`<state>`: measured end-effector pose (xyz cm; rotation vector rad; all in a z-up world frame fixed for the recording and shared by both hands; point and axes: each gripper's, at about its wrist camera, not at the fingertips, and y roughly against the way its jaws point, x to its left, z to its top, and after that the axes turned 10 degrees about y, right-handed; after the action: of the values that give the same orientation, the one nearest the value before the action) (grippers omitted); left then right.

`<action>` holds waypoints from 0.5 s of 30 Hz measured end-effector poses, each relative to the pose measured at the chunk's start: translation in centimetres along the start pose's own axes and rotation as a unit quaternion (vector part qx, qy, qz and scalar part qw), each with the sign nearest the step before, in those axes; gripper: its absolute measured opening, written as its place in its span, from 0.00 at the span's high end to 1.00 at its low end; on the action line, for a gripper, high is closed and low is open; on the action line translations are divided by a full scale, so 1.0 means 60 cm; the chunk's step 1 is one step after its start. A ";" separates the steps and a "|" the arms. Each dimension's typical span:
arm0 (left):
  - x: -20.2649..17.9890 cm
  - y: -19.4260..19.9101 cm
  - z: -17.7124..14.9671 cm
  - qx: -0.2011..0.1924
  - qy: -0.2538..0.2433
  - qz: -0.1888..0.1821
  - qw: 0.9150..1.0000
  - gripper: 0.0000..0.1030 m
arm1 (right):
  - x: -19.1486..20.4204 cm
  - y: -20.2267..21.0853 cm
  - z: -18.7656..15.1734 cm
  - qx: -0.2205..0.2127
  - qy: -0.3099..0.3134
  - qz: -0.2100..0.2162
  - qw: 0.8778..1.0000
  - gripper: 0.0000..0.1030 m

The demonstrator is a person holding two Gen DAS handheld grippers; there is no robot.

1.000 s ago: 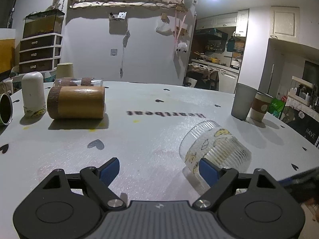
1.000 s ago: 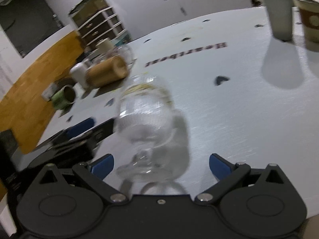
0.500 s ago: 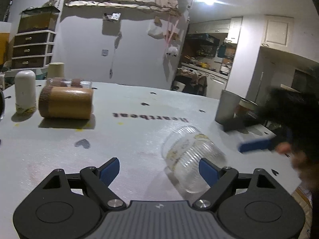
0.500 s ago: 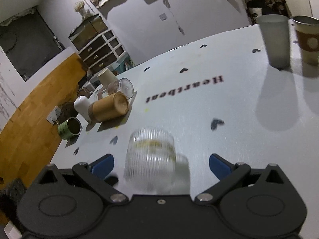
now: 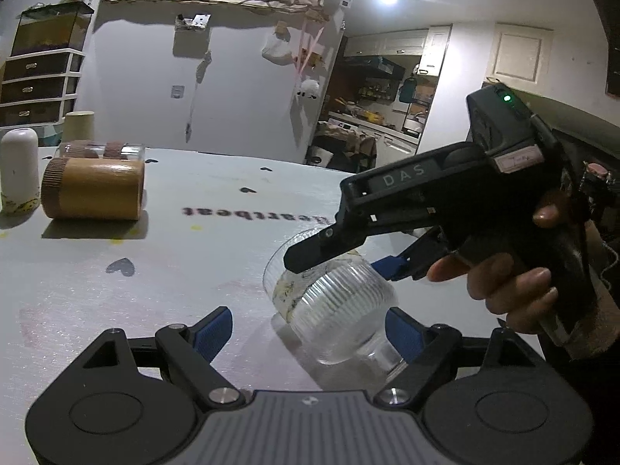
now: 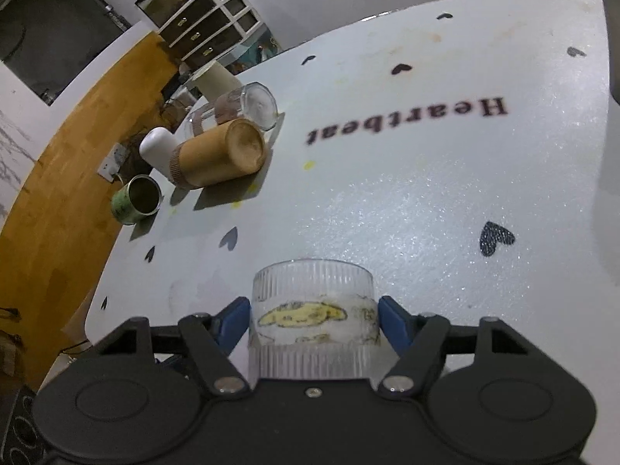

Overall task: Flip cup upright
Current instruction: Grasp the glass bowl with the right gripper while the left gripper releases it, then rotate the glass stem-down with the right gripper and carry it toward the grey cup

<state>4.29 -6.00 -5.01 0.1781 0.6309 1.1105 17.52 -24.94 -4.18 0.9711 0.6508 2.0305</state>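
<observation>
A clear ribbed plastic cup [image 5: 333, 310] with a yellow cartoon band lies on its side on the white table, its mouth turned away from the left camera. My right gripper [image 6: 314, 323] is closed around the cup [image 6: 314, 325], one blue pad on each side of the band. In the left wrist view the right gripper [image 5: 345, 259] reaches over the cup from the right. My left gripper [image 5: 310, 329] is open, and the cup's base lies between its blue pads, near the right one.
A tan cardboard cup [image 5: 93, 193] lies on its side at far left beside a white bottle [image 5: 19, 170] and a clear glass [image 6: 240, 112]. A green tin mug [image 6: 137, 199] stands near the table's left edge [image 6: 116, 255].
My right gripper came down over the cup and its pads closed onto both sides. The cup rolled slightly left in the left wrist view. The left gripper stayed open.
</observation>
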 end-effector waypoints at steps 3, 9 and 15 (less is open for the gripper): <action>-0.007 0.004 -0.001 -0.015 -0.006 -0.011 1.000 0.17 | 0.014 0.021 -0.005 -0.020 0.022 -0.018 0.999 0.30; -0.015 0.006 0.006 -0.040 0.007 -0.032 0.999 0.23 | 0.049 0.074 -0.016 -0.077 0.074 -0.048 0.993 0.30; -0.037 0.012 0.002 -0.074 -0.022 -0.040 0.996 0.24 | 0.092 0.115 -0.041 -0.119 0.138 -0.066 0.981 0.30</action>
<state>3.17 -7.62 -3.75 0.0484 0.5110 1.0678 10.37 -24.62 1.54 0.4988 0.5822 2.0850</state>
